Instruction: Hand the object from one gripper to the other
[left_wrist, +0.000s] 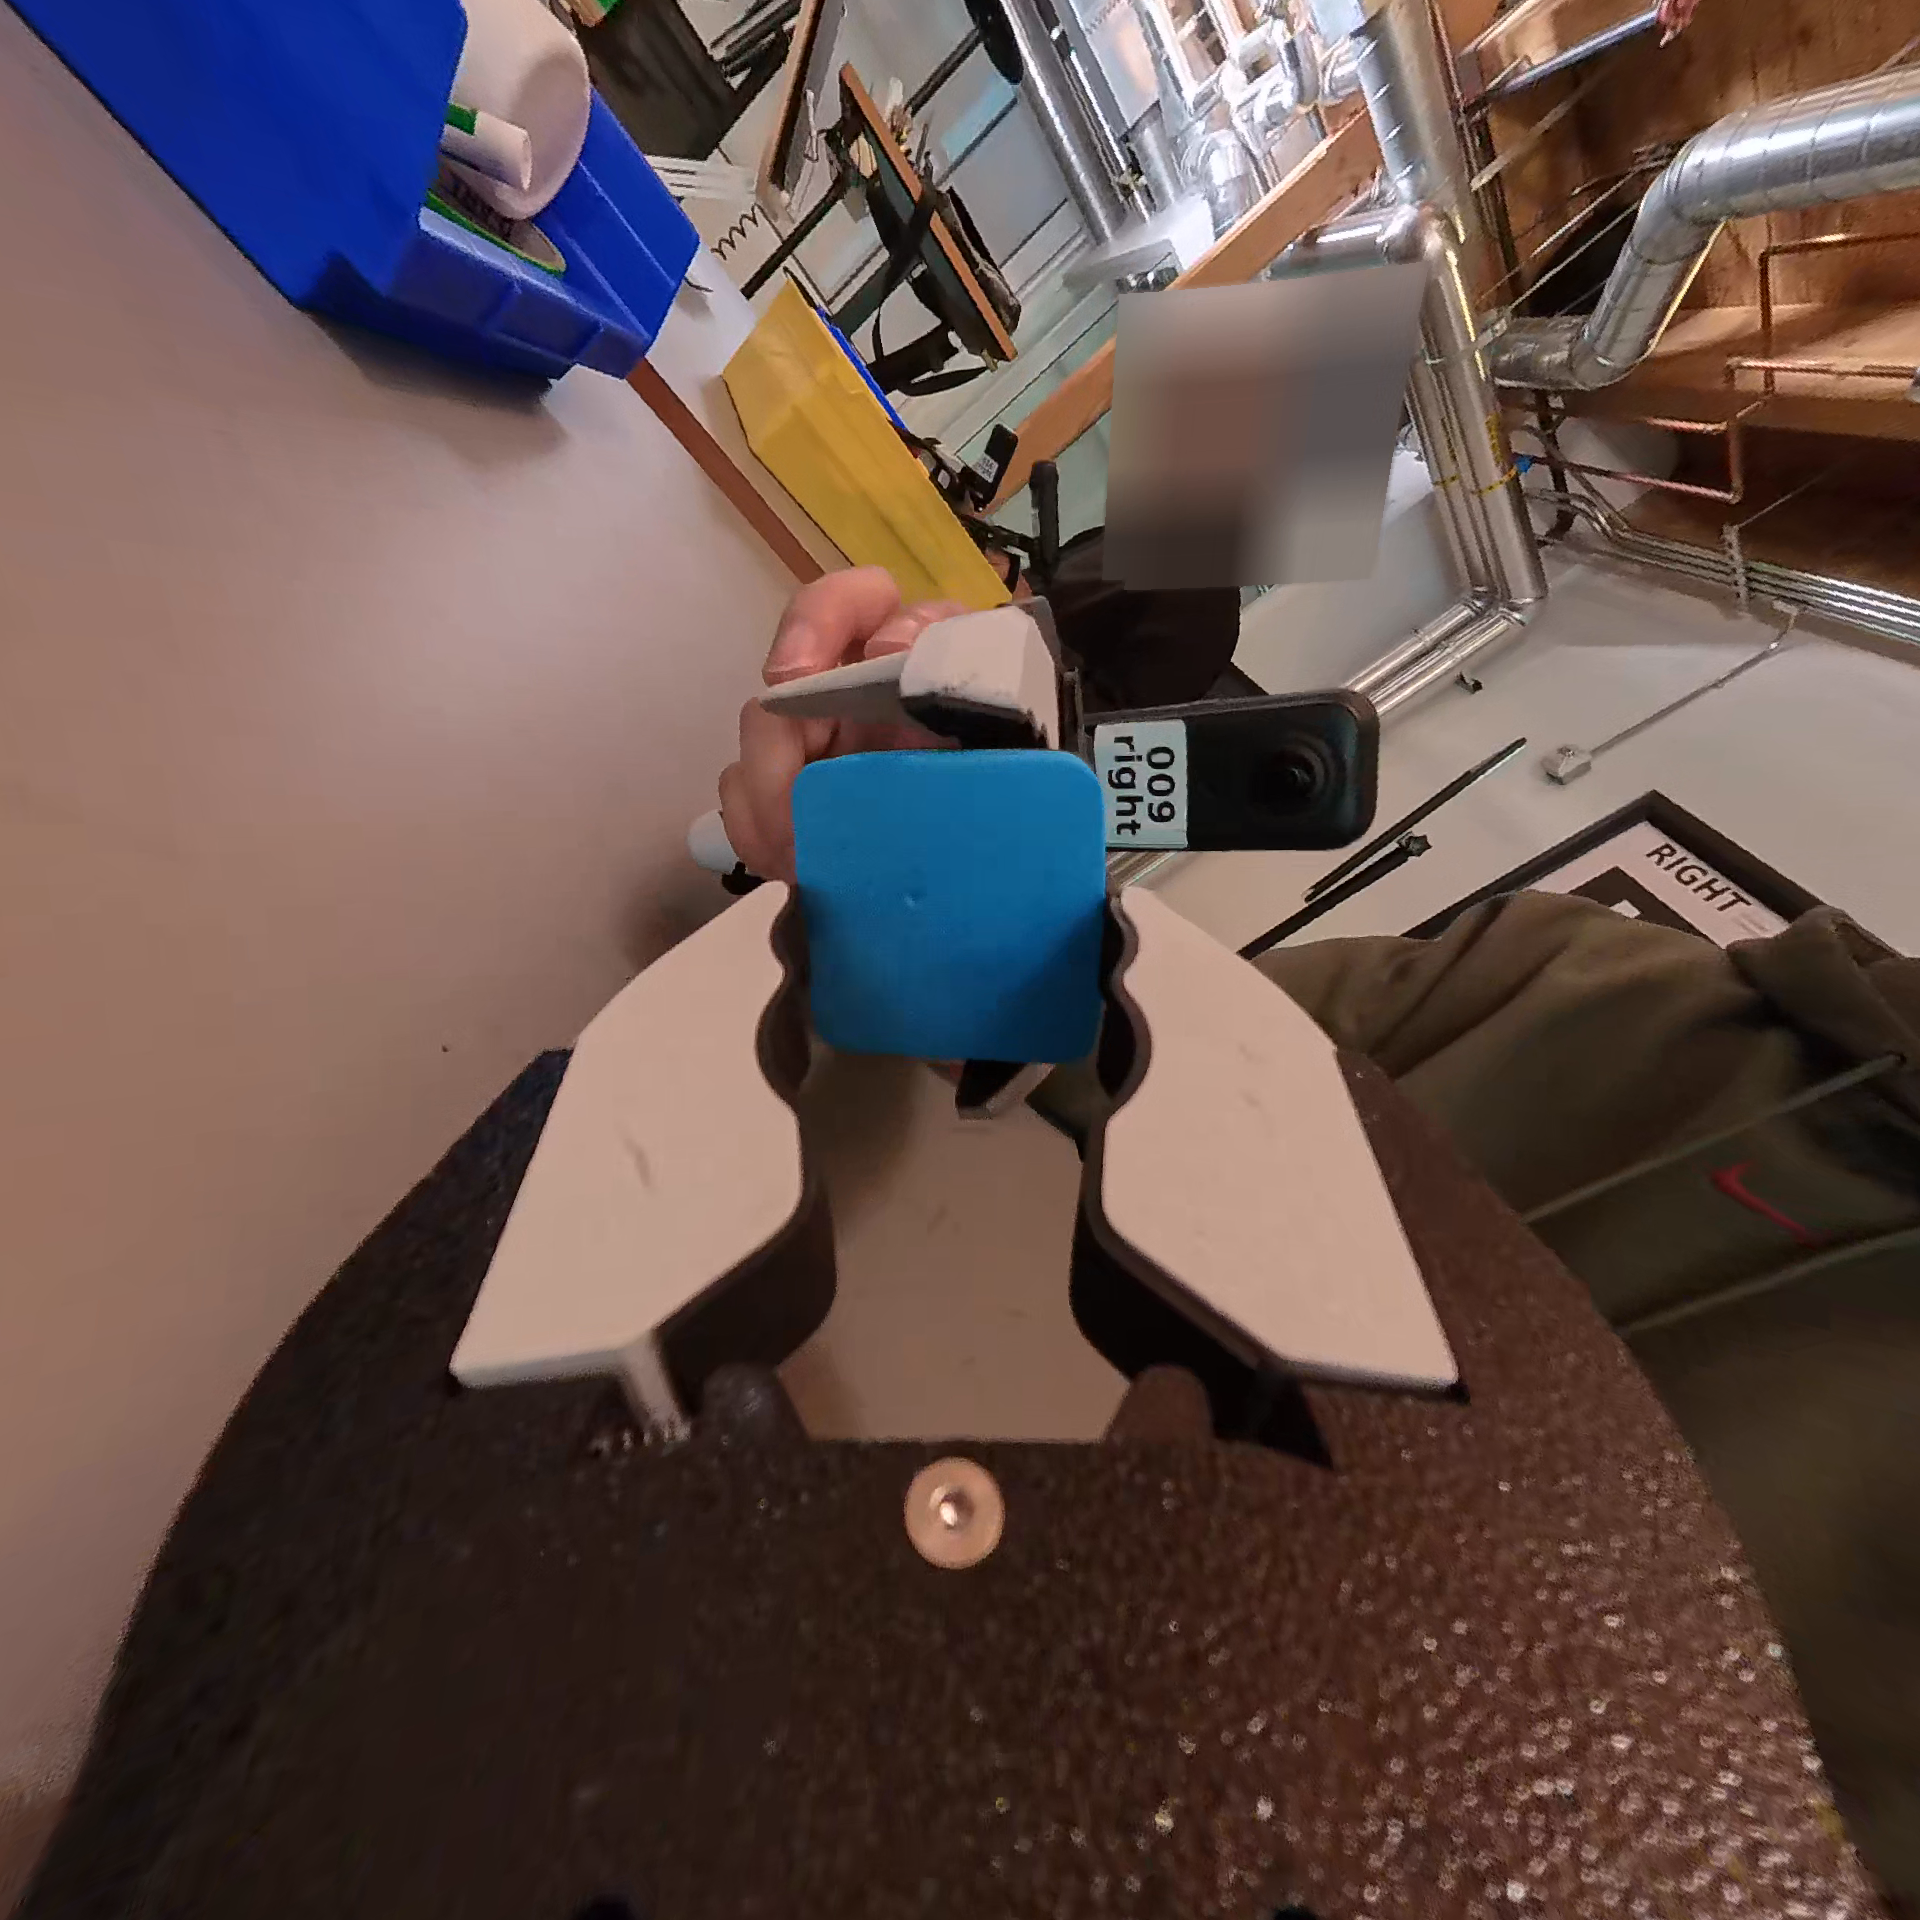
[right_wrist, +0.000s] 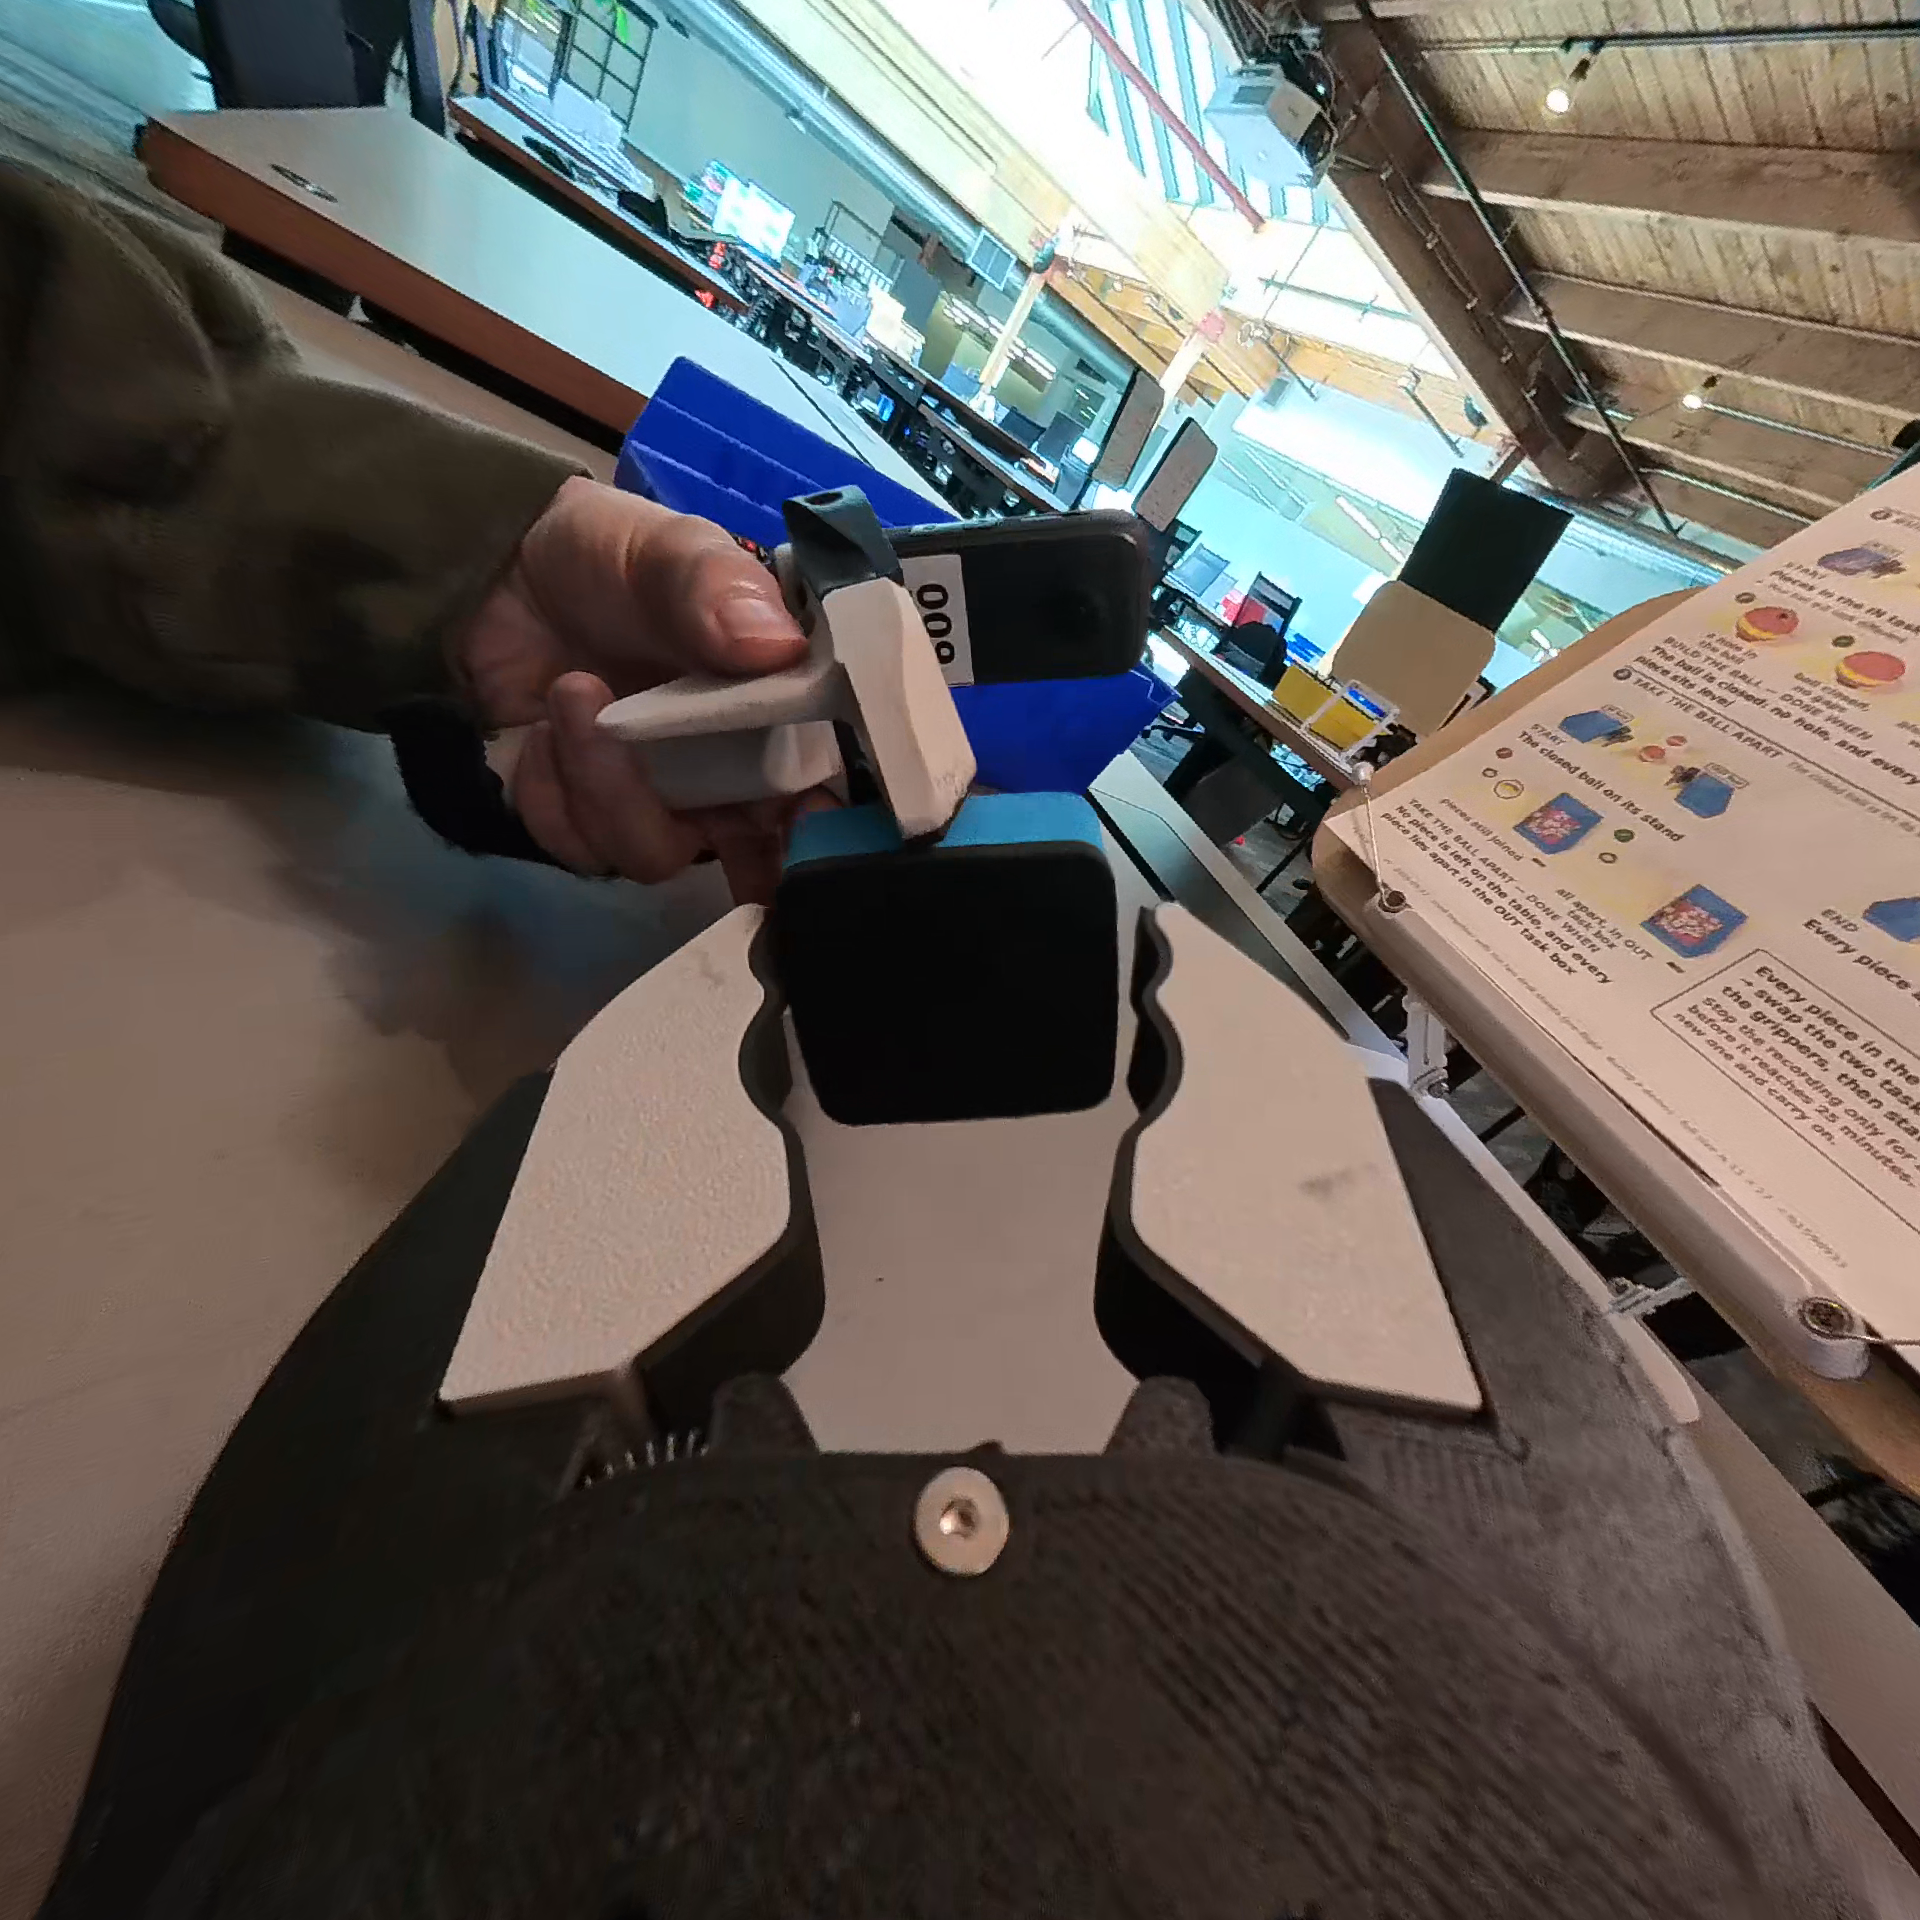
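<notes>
I hold a flat foam pad (left_wrist: 951, 904), blue on one face and black on the other, up in the air between my two claws, above the pale surface (left_wrist: 312, 727). In the left wrist view my left claw (left_wrist: 951, 935) has its two white fingers (left_wrist: 665, 1143) drawn in against the pad's side edges, so it grips the pad with the blue face toward its camera. In the right wrist view my right claw (right_wrist: 951, 997) does the same from the other side: its fingers (right_wrist: 1278, 1174) press the side edges of the pad (right_wrist: 951, 987), whose black face is turned toward this camera, with a strip of blue showing along the top edge. Both claws are narrowed to the pad's width and facing each other. Each view shows the other claw's white finger and its black camera behind the pad, with my hand (right_wrist: 623, 665) around the handle. A blue bin (left_wrist: 312, 187) stands farther back on the surface.
</notes>
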